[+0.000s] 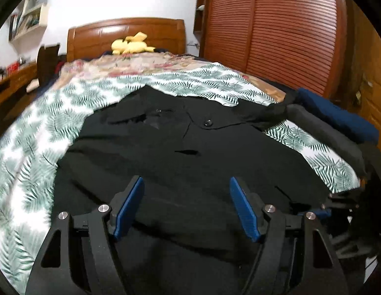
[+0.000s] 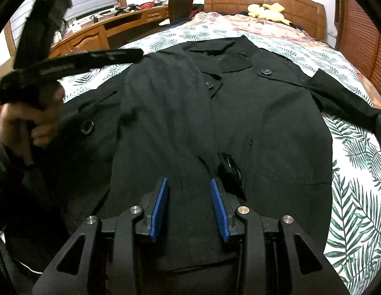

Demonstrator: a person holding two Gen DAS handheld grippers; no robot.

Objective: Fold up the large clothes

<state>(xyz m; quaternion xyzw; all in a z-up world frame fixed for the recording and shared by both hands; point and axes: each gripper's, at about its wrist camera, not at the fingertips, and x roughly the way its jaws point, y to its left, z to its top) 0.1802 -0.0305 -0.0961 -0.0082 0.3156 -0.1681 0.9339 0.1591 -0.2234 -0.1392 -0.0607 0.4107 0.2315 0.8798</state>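
Note:
A large black coat (image 1: 190, 142) lies front up on the bed, collar toward the headboard, its buttons showing. In the right wrist view the coat (image 2: 264, 123) has its left part laid over the middle, and its right sleeve (image 2: 347, 103) stretches out to the right. My left gripper (image 1: 187, 182) hovers over the lower half of the coat, open wide, nothing between its blue pads. My right gripper (image 2: 189, 180) is over the coat's lower middle, partly open, with only flat cloth below the gap. A black buckle (image 2: 231, 172) lies just right of it.
The bed carries a leaf-print sheet (image 1: 42, 147) and a floral cover with a yellow plush toy (image 1: 131, 45) at the wooden headboard. A dark blue cloth (image 1: 338, 115) lies at the right edge. A hand (image 2: 25, 123) holds the left tool. A wooden desk (image 2: 92, 32) stands left, a wardrobe (image 1: 276, 36) right.

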